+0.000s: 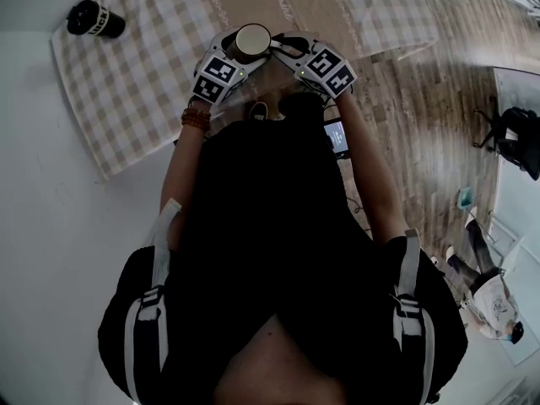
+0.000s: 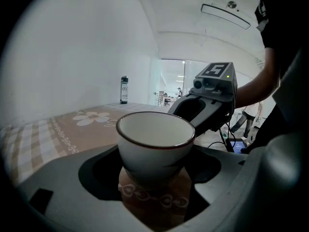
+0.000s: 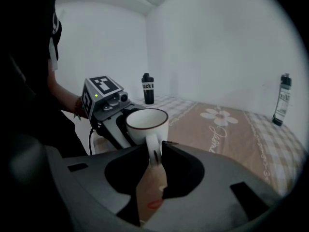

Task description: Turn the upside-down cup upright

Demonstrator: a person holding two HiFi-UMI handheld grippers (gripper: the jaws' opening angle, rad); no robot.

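1. Black bottle (image 1: 94, 19): lying at the far left of the head view on the checked tablecloth (image 1: 143, 83), well apart from everything else.

2. Tablecloth: covering the table, with a beige flowered band running down its middle.

3. Left gripper (image 2: 153, 175): reaching in from the person's left at the near edge of the cloth, marker cube facing up. Its jaws are standing wide and closing on the lower body of the cup (image 2: 154, 144), one on each side. A beaded bracelet (image 1: 196, 118) is sitting on the wrist behind it.

4. Cup: white with a dark rim, standing upright with its mouth facing up, between the two grippers and over the near edge of the tablecloth. Whether its base is resting on the cloth cannot be told.

5. Right gripper (image 3: 154, 151): meeting the cup from the opposite side. Its jaws are standing only narrowly apart, their tips pressing on either side of the cup's handle (image 3: 152, 141), which is pointing toward this gripper.

6. Lit screen (image 1: 336, 137): glowing just below the right gripper in the head view, near the person's body.

7. Wooden floor (image 1: 422, 99): showing to the right of the table.

8. Slim dark bottle (image 3: 285, 99): standing upright at the far right of the right gripper view, at the cloth's far side by the wall.

9. Second person (image 1: 489, 298): standing at the lower right of the head view.
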